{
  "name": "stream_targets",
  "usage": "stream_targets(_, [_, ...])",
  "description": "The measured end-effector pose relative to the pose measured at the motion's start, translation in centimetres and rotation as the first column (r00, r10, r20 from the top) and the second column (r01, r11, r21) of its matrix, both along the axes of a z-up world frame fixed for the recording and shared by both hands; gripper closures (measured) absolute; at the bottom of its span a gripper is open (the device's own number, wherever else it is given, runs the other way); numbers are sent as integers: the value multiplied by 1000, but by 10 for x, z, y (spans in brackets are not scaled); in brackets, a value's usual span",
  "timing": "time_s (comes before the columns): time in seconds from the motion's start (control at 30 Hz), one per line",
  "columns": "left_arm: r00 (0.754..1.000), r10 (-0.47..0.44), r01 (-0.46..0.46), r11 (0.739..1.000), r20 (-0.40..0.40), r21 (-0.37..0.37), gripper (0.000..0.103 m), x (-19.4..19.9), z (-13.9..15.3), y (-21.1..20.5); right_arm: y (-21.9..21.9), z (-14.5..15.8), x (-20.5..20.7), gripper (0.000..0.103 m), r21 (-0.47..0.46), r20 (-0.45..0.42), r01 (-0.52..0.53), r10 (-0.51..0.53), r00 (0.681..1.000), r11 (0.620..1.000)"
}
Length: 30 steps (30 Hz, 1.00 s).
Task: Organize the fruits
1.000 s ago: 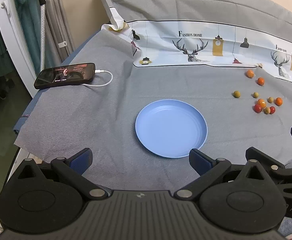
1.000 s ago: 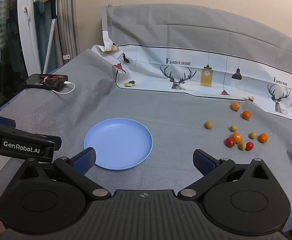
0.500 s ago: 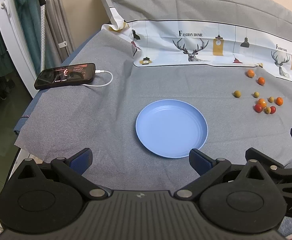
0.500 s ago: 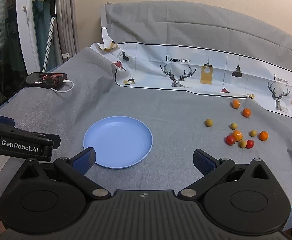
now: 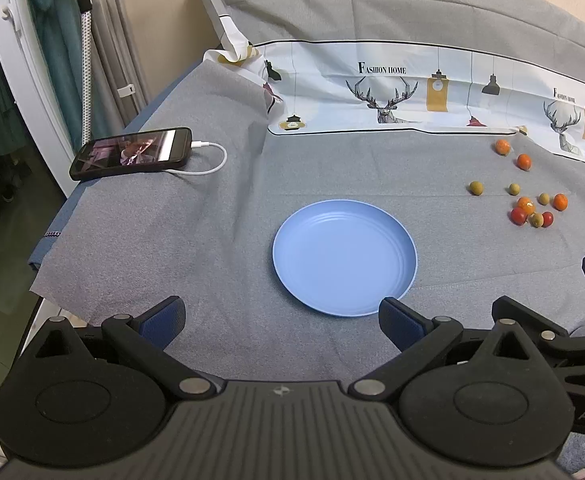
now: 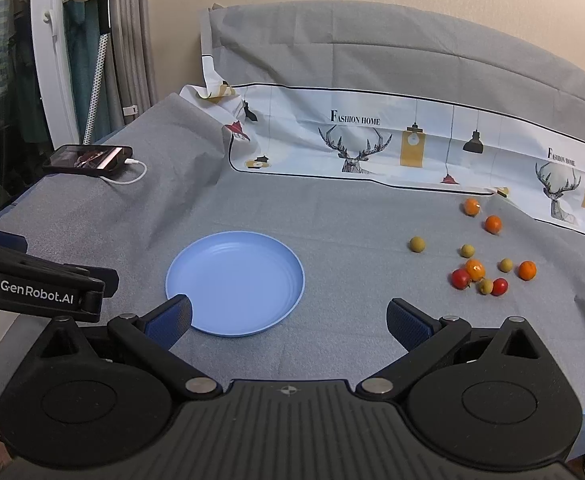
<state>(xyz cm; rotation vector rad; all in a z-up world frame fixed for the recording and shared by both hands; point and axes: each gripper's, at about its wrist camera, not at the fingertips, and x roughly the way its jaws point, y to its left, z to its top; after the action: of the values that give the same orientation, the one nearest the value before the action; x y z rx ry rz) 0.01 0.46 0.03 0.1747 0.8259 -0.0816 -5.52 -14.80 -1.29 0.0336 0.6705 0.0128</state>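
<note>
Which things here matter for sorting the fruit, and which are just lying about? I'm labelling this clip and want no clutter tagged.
For the job:
- small round red, orange and olive-green fruits, scattered on the grey cloth
- round light-blue plastic plate, holding nothing
- left gripper and right gripper, jaws open, both holding nothing

Lying about:
- black smartphone on its white charging cable
- deer-print white cloth

Off to my left a black phone (image 5: 131, 153) lies screen-up on the grey cloth (image 5: 220, 248), its white cable (image 5: 208, 160) looping beside it, with a deer-printed sheet (image 5: 392, 96) behind.
</note>
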Motion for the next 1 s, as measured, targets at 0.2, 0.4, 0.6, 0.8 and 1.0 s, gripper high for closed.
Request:
stream_targets(0.2, [1000, 1, -1, 1000, 0, 1, 0, 0, 0, -1, 1, 0, 0, 0, -1, 0, 1, -1, 1000, 1000])
stream_targets(0.4, [1000, 4, -4, 1000, -2, 1, 0, 0, 0, -1, 1, -1, 0, 0, -2, 1, 2, -2, 1000, 1000])
stream_targets(0.6, [1000, 3, -3, 1000, -5, -2, 0, 0, -1, 0, 2, -2, 0, 0, -3, 1, 2, -2, 1000, 1000])
stream_targets(0.8, [1000, -1, 1, 1000, -13, -7, 0, -2, 0, 0, 3, -2, 0, 0, 3, 0, 3, -3, 1000, 1000])
stream_targets(1.0, [999, -8, 7, 1000, -37, -23, 0, 4, 1, -7, -14, -3, 1, 0, 23, 28, 77, -78, 997, 997])
